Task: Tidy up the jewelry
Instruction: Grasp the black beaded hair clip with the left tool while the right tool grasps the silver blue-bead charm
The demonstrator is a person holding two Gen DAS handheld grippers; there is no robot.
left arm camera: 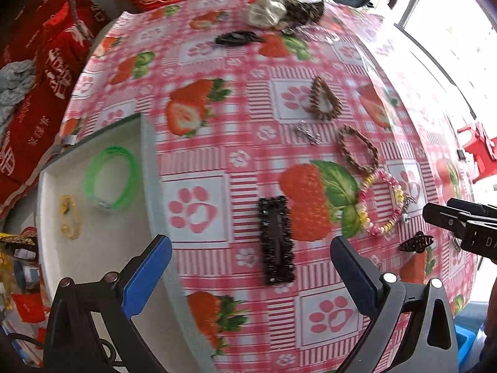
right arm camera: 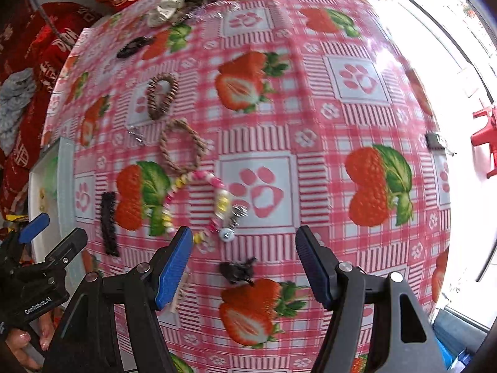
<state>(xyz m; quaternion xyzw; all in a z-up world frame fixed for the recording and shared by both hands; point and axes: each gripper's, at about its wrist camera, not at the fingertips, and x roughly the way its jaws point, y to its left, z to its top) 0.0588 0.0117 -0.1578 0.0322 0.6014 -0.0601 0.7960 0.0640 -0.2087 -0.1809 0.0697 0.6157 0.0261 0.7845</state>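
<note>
My left gripper (left arm camera: pixel 251 259) is open above a black sparkly hair clip (left arm camera: pixel 276 240), which lies between its fingers on the strawberry tablecloth. A white tray (left arm camera: pixel 149 155) at the left holds a green bangle (left arm camera: pixel 111 177) and a yellow bracelet (left arm camera: pixel 70 216). My right gripper (right arm camera: pixel 242 258) is open over a small black claw clip (right arm camera: pixel 237 271). A pink and yellow beaded bracelet (right arm camera: pixel 198 205) lies just beyond its left finger; it also shows in the left wrist view (left arm camera: pixel 383 202). Two brown braided bracelets (left arm camera: pixel 324 99) (left arm camera: pixel 357 149) and a silver charm (left arm camera: pixel 307 132) lie farther out.
At the table's far edge lie a cream scrunchie (left arm camera: pixel 267 11), a dark patterned scrunchie (left arm camera: pixel 303 7) and a black hair tie (left arm camera: pixel 237 38). Red cushions (left arm camera: pixel 40 71) sit left of the table. A red stool (right arm camera: pixel 487 127) stands at the right by the window.
</note>
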